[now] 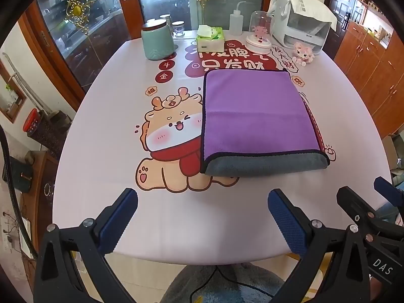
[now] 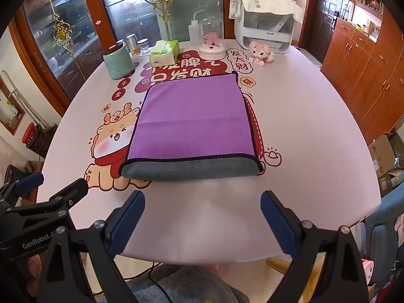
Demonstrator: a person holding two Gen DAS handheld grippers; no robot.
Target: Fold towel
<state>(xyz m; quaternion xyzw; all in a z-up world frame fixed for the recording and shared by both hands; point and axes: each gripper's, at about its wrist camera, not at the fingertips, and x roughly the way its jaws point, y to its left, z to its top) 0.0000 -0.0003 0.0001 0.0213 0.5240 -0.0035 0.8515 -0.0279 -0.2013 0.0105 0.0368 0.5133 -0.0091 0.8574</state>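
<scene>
A purple towel [image 1: 257, 116] with a grey underside and black trim lies folded flat on the printed table [image 1: 101, 176], its rolled grey fold edge nearest me. It also shows in the right wrist view [image 2: 192, 123]. My left gripper [image 1: 202, 202] is open and empty, held back over the table's near edge, short of the towel. My right gripper [image 2: 202, 202] is open and empty too, just short of the towel's near edge. The right gripper [image 1: 373, 197] shows at the right of the left wrist view, and the left gripper [image 2: 50, 186] at the left of the right wrist view.
At the table's far edge stand a green canister [image 1: 156, 40], a tissue pack [image 1: 210, 39], a squeeze bottle [image 1: 236, 21], a glass dome [image 1: 260, 34], a pink toy [image 1: 303, 53] and a white appliance [image 1: 300, 22]. Wooden cabinets [image 2: 366, 70] line the right. A blue chair [image 2: 383, 227] stands near right.
</scene>
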